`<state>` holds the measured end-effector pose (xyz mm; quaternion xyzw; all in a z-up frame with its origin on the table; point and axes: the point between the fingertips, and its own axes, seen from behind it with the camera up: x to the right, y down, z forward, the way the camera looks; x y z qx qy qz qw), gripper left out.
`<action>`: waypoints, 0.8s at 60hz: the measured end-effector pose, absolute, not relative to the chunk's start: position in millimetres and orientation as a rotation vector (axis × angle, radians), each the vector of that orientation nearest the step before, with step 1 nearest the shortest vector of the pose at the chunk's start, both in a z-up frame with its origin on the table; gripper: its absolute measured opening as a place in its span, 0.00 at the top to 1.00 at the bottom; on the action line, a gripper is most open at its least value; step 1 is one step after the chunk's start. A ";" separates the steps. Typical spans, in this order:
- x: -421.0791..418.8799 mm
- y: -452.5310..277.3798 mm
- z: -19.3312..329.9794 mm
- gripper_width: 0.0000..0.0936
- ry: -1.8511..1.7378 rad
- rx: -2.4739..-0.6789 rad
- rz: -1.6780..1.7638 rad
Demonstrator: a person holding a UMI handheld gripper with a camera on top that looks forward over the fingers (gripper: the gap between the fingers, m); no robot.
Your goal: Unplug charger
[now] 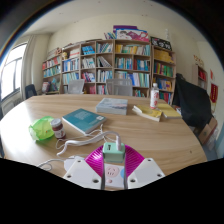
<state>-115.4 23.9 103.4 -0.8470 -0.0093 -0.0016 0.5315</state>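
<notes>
A pale green charger [114, 152] stands plugged into a white socket block [114, 176] that has pink holes and lies on the wooden table [150, 135]. My gripper [114, 155] is shut on the charger, with the magenta pads [97, 158] pressing on both of its sides. The socket block lies between the white fingers, nearer to the camera than the charger. A white cable [74, 148] runs from the charger's top and loops away over the table to the left.
Beyond the fingers on the table are a green bag [42, 128], a small jar [58, 128], a teal book [82, 120], a stack of books [112, 104], a bottle [154, 95] and a yellow object [147, 113]. Bookshelves [110, 62] line the back wall. A dark chair [196, 105] stands at the right.
</notes>
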 end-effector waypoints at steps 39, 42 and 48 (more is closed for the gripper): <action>9.9 -76.8 0.8 0.64 0.223 -2.455 -0.066; 7.3 -75.1 -3.3 0.61 0.247 -2.474 -0.048; 15.0 -69.3 1.3 0.33 0.271 -2.452 -0.072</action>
